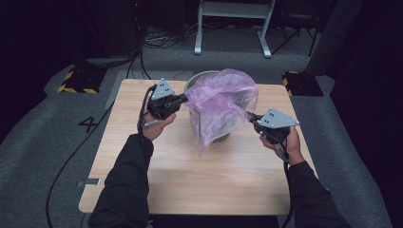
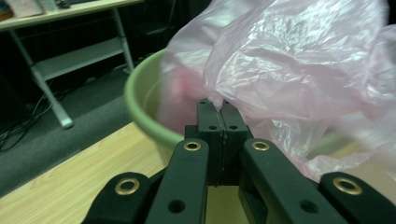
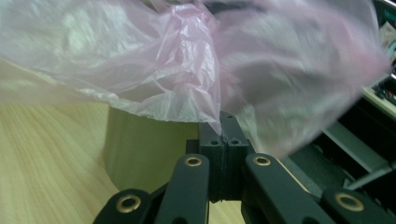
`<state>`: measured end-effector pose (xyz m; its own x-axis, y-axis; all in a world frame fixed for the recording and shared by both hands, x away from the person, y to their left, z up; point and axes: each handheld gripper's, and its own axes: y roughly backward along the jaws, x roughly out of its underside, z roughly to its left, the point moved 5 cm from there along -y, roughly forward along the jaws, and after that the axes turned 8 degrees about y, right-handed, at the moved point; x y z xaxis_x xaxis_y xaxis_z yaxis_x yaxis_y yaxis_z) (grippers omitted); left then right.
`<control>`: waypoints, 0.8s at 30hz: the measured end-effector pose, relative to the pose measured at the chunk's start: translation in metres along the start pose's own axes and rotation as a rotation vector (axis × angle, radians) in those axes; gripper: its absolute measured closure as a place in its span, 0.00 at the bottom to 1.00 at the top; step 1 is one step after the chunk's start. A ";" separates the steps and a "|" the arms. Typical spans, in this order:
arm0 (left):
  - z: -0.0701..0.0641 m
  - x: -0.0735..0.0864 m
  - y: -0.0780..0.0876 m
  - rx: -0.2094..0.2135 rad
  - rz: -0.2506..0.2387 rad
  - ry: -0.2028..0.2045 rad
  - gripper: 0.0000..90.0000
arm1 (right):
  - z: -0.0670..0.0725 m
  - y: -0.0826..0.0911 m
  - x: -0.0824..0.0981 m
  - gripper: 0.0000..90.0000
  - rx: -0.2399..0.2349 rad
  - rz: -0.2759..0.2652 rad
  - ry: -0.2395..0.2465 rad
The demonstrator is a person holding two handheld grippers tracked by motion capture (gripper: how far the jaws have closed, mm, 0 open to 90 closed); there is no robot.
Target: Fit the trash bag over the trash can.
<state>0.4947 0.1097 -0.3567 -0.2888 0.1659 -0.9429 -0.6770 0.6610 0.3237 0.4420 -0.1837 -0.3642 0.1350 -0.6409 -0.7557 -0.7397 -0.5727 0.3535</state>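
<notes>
Jaws of the left gripper [image 1: 183, 99] are pressed together and pinch the edge of the pink plastic bag [image 1: 221, 102]. The right gripper [image 1: 250, 117] pinches the other side of the same bag, its jaws tight together too. Between them the bag puffs up over the green bucket [image 2: 140, 109] and hangs down its front. That bucket stands near the far edge of the wooden table [image 1: 190, 175].
</notes>
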 end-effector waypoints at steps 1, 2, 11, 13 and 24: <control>0.003 0.000 -0.001 -0.004 0.001 0.009 1.00 | -0.003 0.000 0.003 1.00 0.004 0.005 -0.009; 0.007 0.001 -0.002 -0.015 0.003 0.017 1.00 | -0.006 0.000 0.005 1.00 0.008 0.007 -0.015; 0.033 0.007 -0.003 -0.079 -0.003 0.090 0.99 | -0.012 -0.007 0.021 1.00 0.003 0.022 -0.039; 0.036 0.008 -0.003 -0.079 -0.001 0.111 0.98 | -0.010 -0.009 0.024 1.00 0.002 0.037 -0.029; 0.034 0.010 0.014 -0.042 -0.005 0.127 0.35 | -0.016 -0.008 0.036 1.00 0.019 0.058 -0.051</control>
<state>0.5056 0.1455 -0.3639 -0.3672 0.0669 -0.9277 -0.7058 0.6296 0.3248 0.4635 -0.2103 -0.3848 0.0586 -0.6457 -0.7613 -0.7576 -0.5254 0.3873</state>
